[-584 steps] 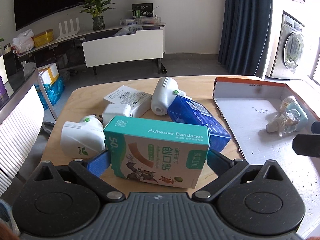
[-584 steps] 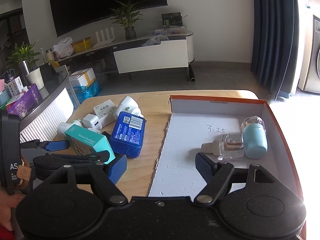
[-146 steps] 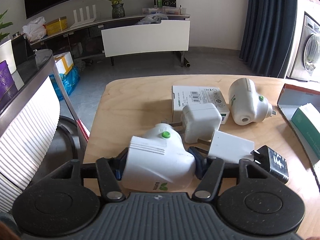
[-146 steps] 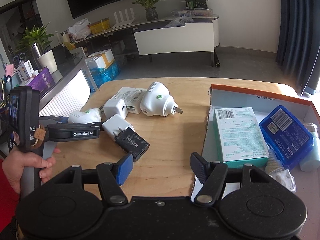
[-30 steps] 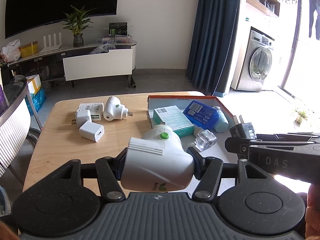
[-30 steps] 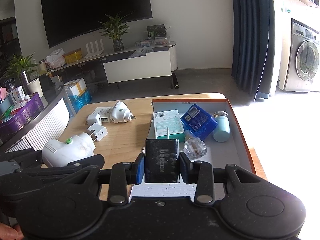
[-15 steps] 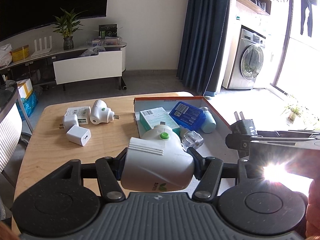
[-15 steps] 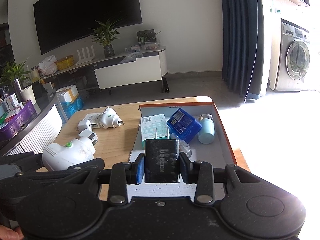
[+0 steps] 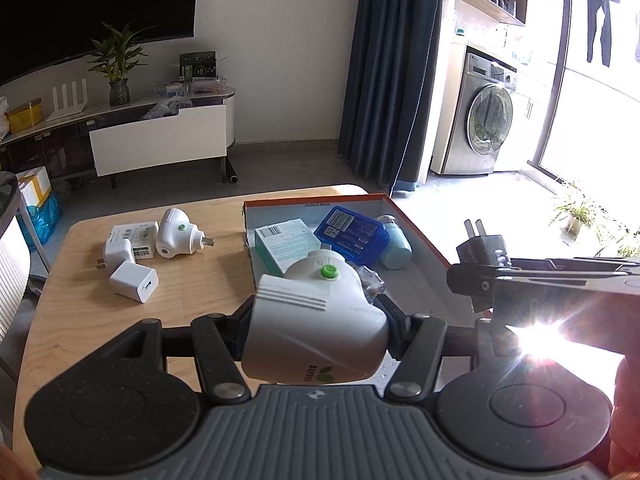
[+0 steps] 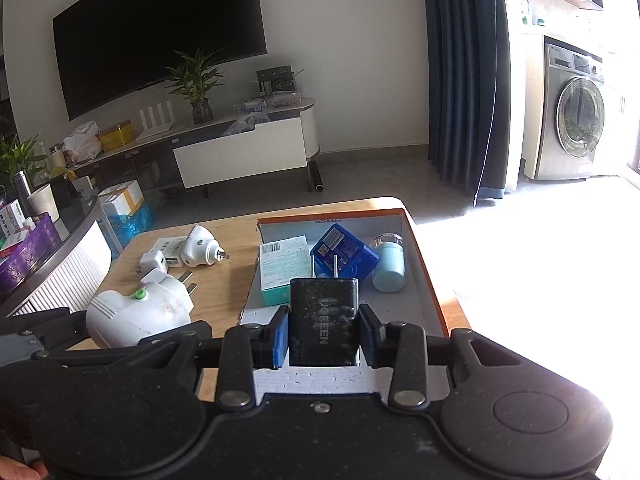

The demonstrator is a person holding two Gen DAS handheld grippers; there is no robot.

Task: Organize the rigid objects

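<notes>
My left gripper is shut on a white plug-in device with a green button, held above the near left corner of the orange-rimmed box. It also shows in the right wrist view. My right gripper is shut on a black charger, held above the box's near end. In the box lie a teal bandage box, a blue case and a light blue bottle. On the table lie another white plug-in device and two white chargers.
A flat white box lies at the table's far left. A white ribbed unit stands left of the wooden table. Strong sun glare covers the right side. A TV console stands beyond.
Both grippers have risen and pulled back a little, so the table and box look smaller and farther. Each still holds its object.
</notes>
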